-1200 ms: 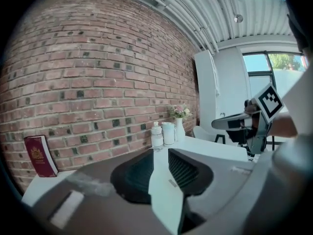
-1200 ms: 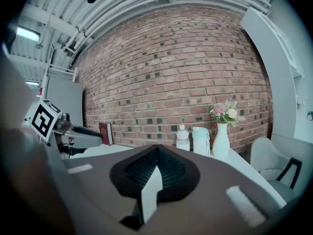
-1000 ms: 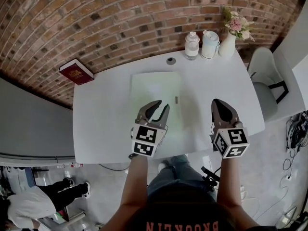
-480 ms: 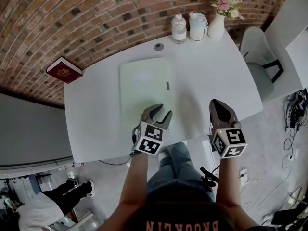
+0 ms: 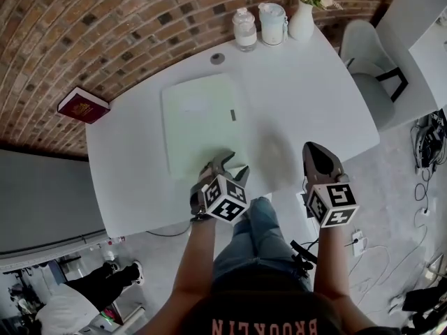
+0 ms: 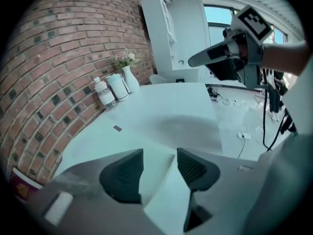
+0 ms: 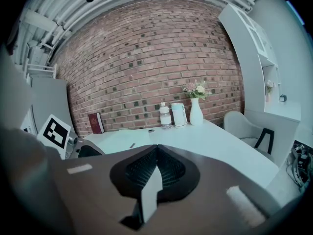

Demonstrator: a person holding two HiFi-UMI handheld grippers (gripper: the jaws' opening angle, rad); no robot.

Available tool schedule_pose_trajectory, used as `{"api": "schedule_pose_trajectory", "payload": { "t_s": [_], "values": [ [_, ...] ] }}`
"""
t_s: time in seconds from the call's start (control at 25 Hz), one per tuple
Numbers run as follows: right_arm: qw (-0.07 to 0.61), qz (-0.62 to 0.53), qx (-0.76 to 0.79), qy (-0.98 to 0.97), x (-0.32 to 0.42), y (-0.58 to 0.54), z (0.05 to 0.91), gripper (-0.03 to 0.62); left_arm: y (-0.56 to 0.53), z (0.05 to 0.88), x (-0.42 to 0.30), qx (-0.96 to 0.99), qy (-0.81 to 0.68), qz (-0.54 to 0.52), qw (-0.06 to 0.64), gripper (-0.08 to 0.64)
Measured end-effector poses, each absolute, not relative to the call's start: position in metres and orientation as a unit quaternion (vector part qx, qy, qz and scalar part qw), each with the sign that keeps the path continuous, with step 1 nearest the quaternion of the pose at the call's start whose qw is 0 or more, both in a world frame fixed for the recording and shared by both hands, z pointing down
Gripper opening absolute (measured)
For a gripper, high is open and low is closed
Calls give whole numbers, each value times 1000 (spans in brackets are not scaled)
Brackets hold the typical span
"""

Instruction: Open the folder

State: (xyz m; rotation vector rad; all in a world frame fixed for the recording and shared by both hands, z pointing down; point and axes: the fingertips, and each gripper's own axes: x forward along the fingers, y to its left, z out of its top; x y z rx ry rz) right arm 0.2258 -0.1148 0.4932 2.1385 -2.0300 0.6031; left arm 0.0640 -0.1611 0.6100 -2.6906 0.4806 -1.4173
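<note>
A pale green flat folder [image 5: 199, 121] is laid closed on the white desk [image 5: 307, 82]. The left hand-held gripper [image 5: 230, 165] is held at its near edge; its jaws have just been opening wide, and the folder's corner is seen ungripped between them. The right hand-held gripper [image 5: 314, 151] is kept closed and empty.

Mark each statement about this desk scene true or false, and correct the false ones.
1. The folder lies closed, flat on the table. True.
2. The left tool is shut. False: its jaws stand apart, having just been opening, with the folder's near corner ungripped in the gap.
3. The right tool holds the red book. False: it is shut on nothing; the book is at the table's far left.
4. A vase of flowers stands on the table. True.
</note>
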Motion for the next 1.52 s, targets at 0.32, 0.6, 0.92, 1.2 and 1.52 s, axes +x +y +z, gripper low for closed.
{"api": "schedule_pose_trajectory", "payload": {
  "t_s": [0.32,0.6,0.92,1.2,1.52],
  "values": [
    [56,200,715,-667,240,-111,489,-2,-161,627,64,-845,131,-509,95,209],
    [50,193,715,-670,240,-118,481,-2,-155,624,64,-854,84,-508,74,163],
    [47,187,711,-676,233,-128,473,-2,-147,611,66,-877,55,-475,42,72],
    [47,179,703,-687,221,-140,465,-2,-150,592,66,-908,74,-411,-39,43],
    [48,164,694,-699,207,-148,450,-2,-162,562,62,-931,100,-315,-157,28]
  ]
}}
